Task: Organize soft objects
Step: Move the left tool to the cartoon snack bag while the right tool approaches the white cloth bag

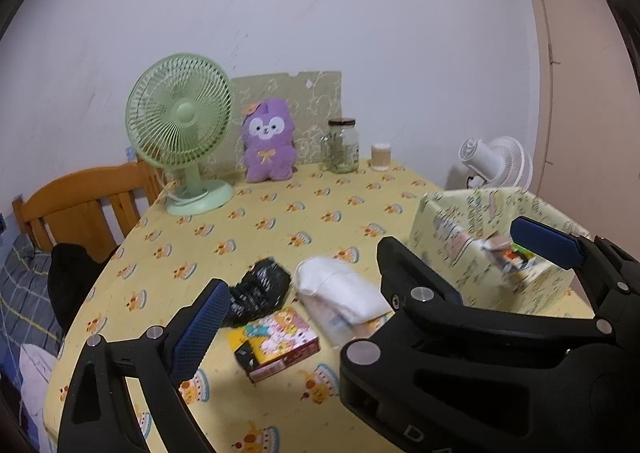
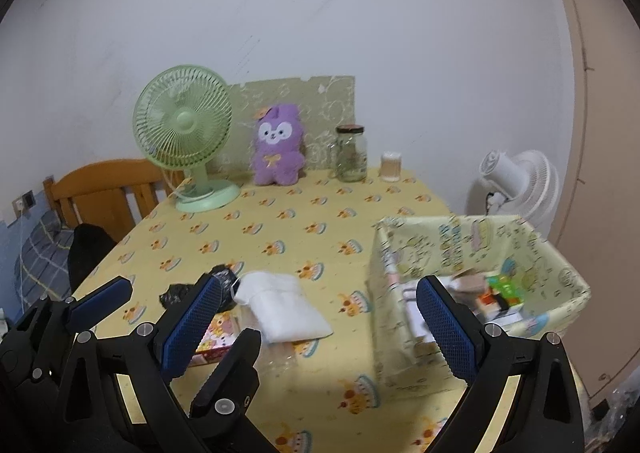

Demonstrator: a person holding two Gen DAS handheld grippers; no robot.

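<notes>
A white folded cloth (image 1: 344, 293) (image 2: 282, 305) lies mid-table beside a crumpled black plastic bag (image 1: 258, 291) (image 2: 192, 289) and a small colourful box (image 1: 276, 341) (image 2: 218, 337). A purple plush toy (image 1: 269, 141) (image 2: 278, 145) sits at the table's far edge. A patterned fabric basket (image 1: 452, 237) (image 2: 400, 253) holding several small items stands at the right. In the left wrist view the right gripper (image 1: 452, 249) is open and empty, with the left gripper's blue finger (image 1: 198, 333) at lower left. In the right wrist view my right gripper (image 2: 320, 325) is open above the cloth and basket, and my left gripper (image 2: 100, 303) shows at lower left.
A green desk fan (image 1: 180, 133) (image 2: 186, 137), a glass jar (image 1: 342, 145) (image 2: 352, 153) and a small round container (image 1: 381, 157) (image 2: 391, 166) stand along the far edge. A wooden chair (image 1: 80, 205) is at the left, a white fan (image 2: 520, 181) at the right.
</notes>
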